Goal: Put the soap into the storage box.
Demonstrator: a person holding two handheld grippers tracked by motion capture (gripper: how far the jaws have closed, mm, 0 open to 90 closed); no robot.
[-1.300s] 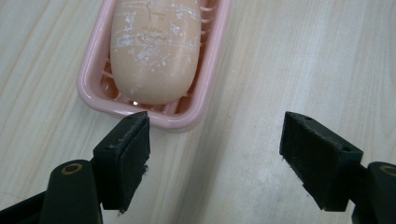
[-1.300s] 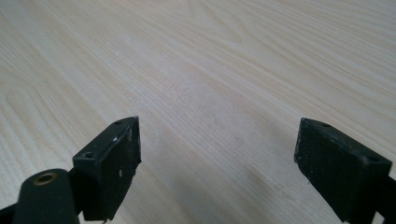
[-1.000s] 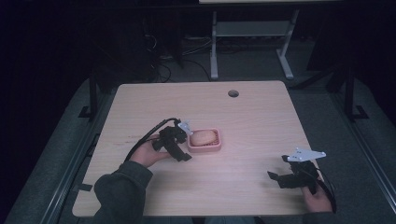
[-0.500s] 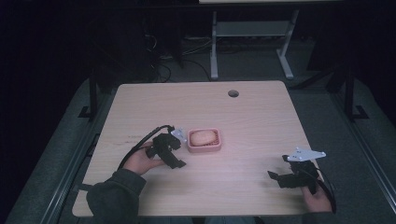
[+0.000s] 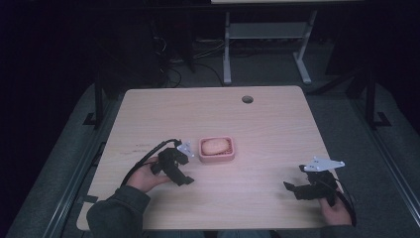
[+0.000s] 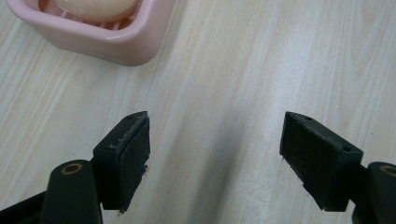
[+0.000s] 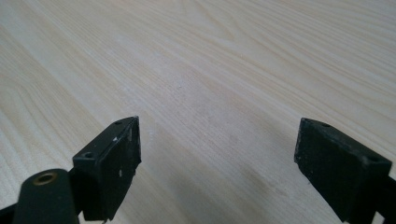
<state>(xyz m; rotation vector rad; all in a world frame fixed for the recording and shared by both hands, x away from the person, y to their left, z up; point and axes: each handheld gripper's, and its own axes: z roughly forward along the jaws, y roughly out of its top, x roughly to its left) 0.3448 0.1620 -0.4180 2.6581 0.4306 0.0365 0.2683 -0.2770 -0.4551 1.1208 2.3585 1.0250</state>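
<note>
Now, from the high view, the pink soap dish [image 5: 216, 149] with a pale soap [image 5: 215, 145] in it sits near the middle of the table [image 5: 257, 124]; the left gripper [image 5: 184, 179] lies just left of it, the right gripper [image 5: 292, 187] well apart. From the left gripper view, the jaws stand wide and empty, the dish at upper left. From the right gripper view, the jaws are wide over bare wood.

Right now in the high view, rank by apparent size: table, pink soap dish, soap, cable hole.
1. Table
2. Pink soap dish
3. Soap
4. Cable hole, though it lies farther from the camera, so the last two are uncertain.
</note>
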